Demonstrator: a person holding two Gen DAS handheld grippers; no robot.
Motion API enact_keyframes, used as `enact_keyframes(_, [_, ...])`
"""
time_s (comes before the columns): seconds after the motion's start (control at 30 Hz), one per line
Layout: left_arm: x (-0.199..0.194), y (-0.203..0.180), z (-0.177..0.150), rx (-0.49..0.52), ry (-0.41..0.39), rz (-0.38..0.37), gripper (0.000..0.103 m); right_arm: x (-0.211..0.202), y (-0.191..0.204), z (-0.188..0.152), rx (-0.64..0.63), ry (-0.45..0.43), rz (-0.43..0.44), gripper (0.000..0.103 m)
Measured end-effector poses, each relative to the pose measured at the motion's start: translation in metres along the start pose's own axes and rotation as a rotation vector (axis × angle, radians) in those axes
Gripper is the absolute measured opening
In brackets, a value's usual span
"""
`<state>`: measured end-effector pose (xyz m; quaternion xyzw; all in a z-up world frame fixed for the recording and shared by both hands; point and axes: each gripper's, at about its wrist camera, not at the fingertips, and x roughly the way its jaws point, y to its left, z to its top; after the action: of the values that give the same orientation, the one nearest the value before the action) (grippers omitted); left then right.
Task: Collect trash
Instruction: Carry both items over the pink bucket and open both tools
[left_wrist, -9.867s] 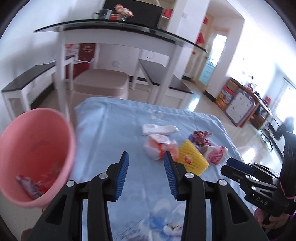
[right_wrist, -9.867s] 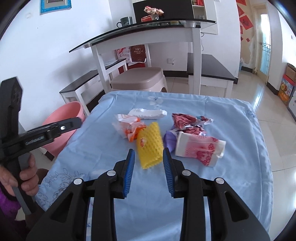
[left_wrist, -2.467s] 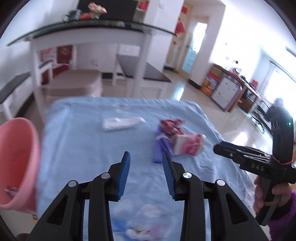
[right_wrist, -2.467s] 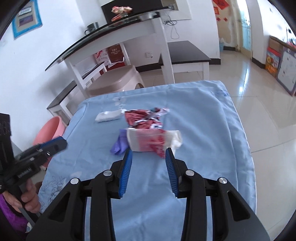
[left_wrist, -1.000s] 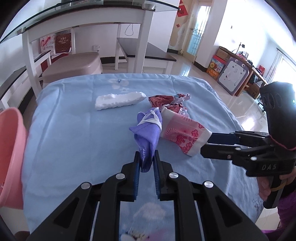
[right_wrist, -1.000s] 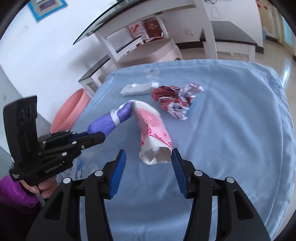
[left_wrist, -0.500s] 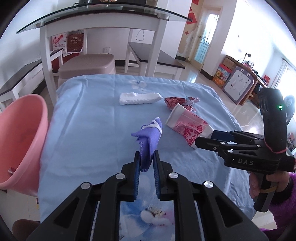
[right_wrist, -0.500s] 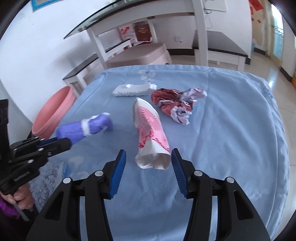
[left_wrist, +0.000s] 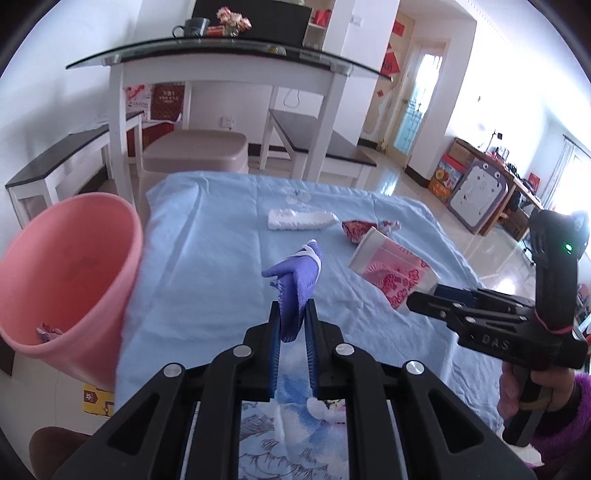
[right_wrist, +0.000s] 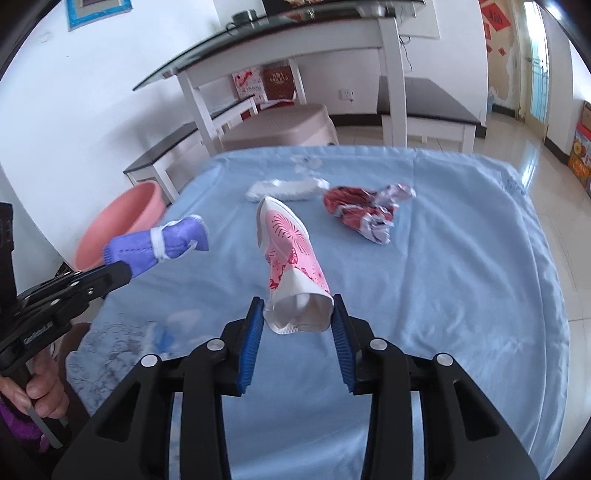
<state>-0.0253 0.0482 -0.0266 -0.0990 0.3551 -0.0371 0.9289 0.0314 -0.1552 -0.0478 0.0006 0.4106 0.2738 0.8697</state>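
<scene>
- Left gripper (left_wrist: 291, 326), fingers clamped on a crumpled purple wrapper with a white band (left_wrist: 297, 273), held above the blue-clothed tabletop (left_wrist: 207, 236), near the pink plastic bucket (left_wrist: 70, 273) at its left edge.
- Right gripper (right_wrist: 297, 326), fingers apart, flanking the open end of a pink-and-white flowered paper cup (right_wrist: 291, 266) lying on the cloth; contact unclear.
- Carry-to-bin step judged in hand; next, swinging left over the bucket rim and releasing.
- Left uncollected: a white foam strip (right_wrist: 284, 188) and a crumpled red foil wrapper (right_wrist: 364, 212).
- Nothing seen blocking the way.
</scene>
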Motion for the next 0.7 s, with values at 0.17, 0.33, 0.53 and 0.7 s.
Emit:
enact_keyframes(0.17, [-0.021, 0.005, 0.001, -0.004, -0.061, 0.017, 0.011, -0.016, 0.030, 0.001, -0.045, -0.039, 0.012, 0.037])
enact_keyframes(0.33, [-0.042, 0.011, 0.001, -0.008, -0.110, 0.043, 0.011, -0.025, 0.059, 0.007, -0.090, -0.073, 0.035, 0.037])
enact_keyframes(0.53, [-0.067, 0.025, 0.002, -0.032, -0.164, 0.090, 0.011, -0.025, 0.091, 0.017, -0.135, -0.090, 0.067, 0.037])
enact_keyframes(0.7, [-0.082, 0.041, 0.003, -0.052, -0.196, 0.144, 0.011, -0.022, 0.121, 0.028, -0.173, -0.116, 0.103, 0.037])
